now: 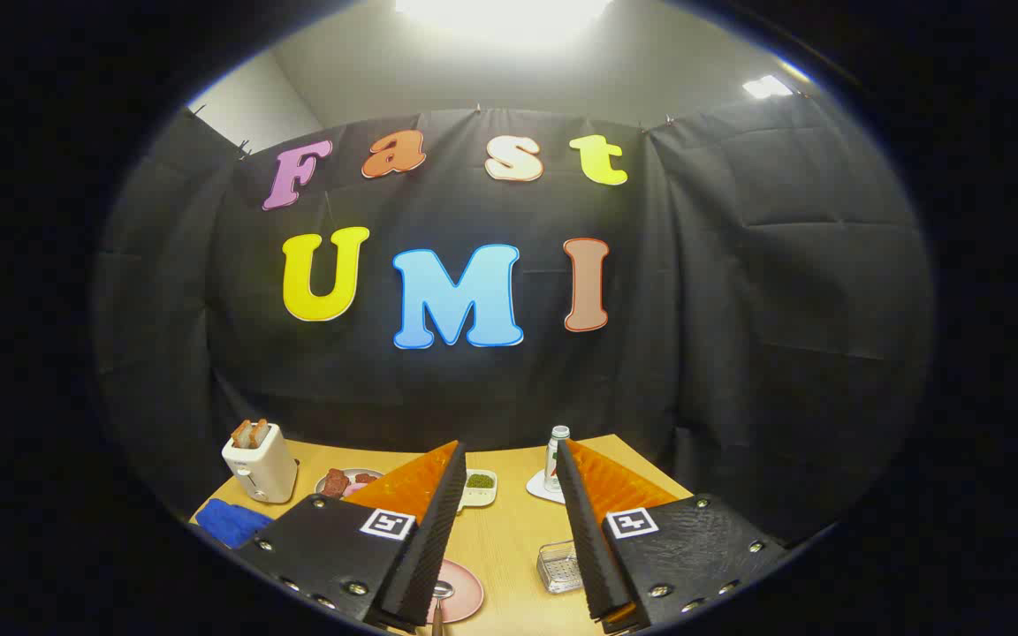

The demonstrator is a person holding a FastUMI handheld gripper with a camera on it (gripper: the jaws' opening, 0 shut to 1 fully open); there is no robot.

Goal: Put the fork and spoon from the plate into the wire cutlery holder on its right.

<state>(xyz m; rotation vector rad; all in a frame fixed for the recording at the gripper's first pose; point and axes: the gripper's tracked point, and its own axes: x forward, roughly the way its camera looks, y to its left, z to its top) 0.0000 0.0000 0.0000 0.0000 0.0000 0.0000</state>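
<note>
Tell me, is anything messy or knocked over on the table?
Nothing stands out. The toaster and bottle stand upright, the spoon lies on the pink plate, and the holder sits upright beside it. The gripper's fingers are open, empty.

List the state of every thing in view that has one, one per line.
Gripper: open, fingers spread, holding nothing.
Pink round plate: holds a metal spoon, between the fingers.
Clear wire cutlery holder: upright, looks empty.
White toaster: toast popped up.
Small white dish: filled with something green.
White-capped bottle: upright, capped.
</note>
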